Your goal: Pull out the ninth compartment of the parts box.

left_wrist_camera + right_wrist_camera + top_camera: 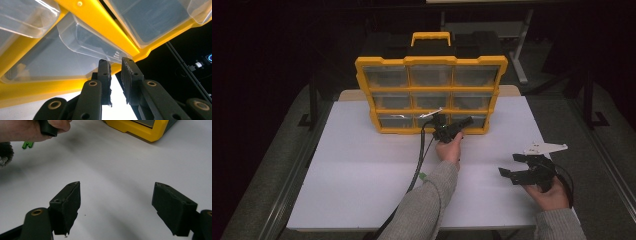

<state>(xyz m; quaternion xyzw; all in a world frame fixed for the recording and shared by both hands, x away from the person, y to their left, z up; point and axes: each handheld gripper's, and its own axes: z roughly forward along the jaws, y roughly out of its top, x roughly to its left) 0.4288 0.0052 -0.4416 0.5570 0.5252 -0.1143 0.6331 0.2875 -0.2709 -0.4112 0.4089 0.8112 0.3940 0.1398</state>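
A yellow organizer cabinet [430, 60] with clear drawers stands upright at the back of the white table [357, 170]. My left gripper [466, 121] reaches level to its bottom row. In the left gripper view the gripper [116, 61] has its jaws drawn close together at the ridged front lip of a clear drawer [82, 42], which juts out from the yellow frame [95, 15]. My right gripper [510, 165] hovers over the table's right side, apart from the cabinet. In its own view the right gripper [116, 184] stands wide open over bare white table.
A black cable with a green connector [423, 176] trails from the left gripper toward the table's front edge. The left hand [25, 130] and the cabinet's corner [140, 130] lie at the top of the right gripper view. Dark floor surrounds the table.
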